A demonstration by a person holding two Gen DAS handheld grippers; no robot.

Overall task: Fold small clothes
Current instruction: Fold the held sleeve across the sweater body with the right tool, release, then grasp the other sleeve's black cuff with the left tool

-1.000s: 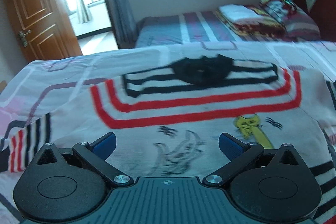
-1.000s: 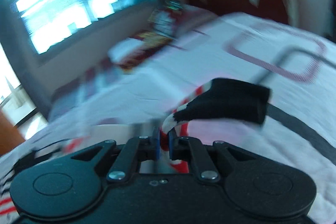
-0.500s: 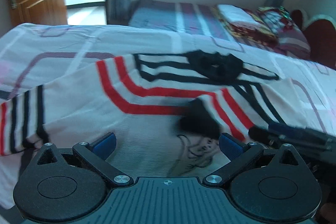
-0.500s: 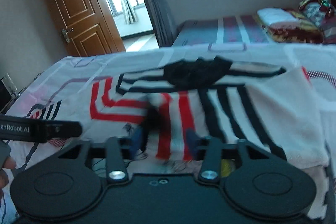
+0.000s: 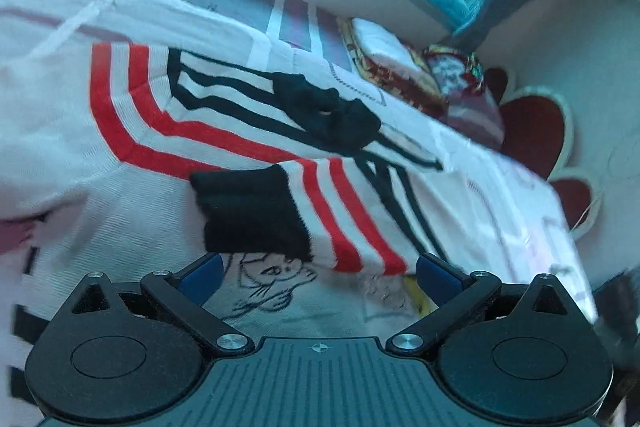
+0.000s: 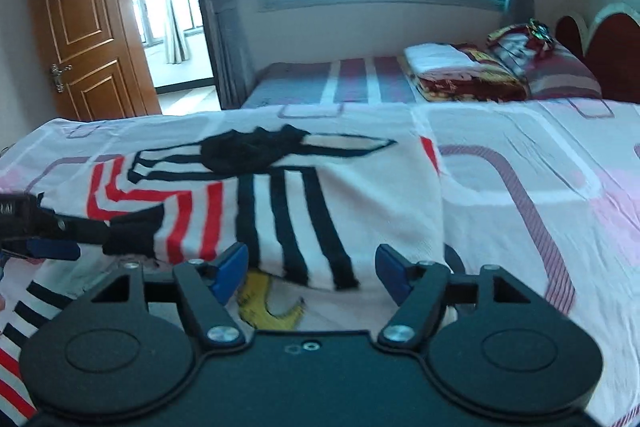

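Sweater [image 6: 304,195]: folded sleeve's black cuff [image 5: 248,211] just ahead of closing, empty left gripper [image 5: 318,273]; right gripper [image 6: 312,267] opening, empty.

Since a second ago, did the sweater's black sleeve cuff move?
Yes. The black sleeve cuff now lies folded across the sweater's chest, nearer the black collar; before, the right fingers held it up off the bed.
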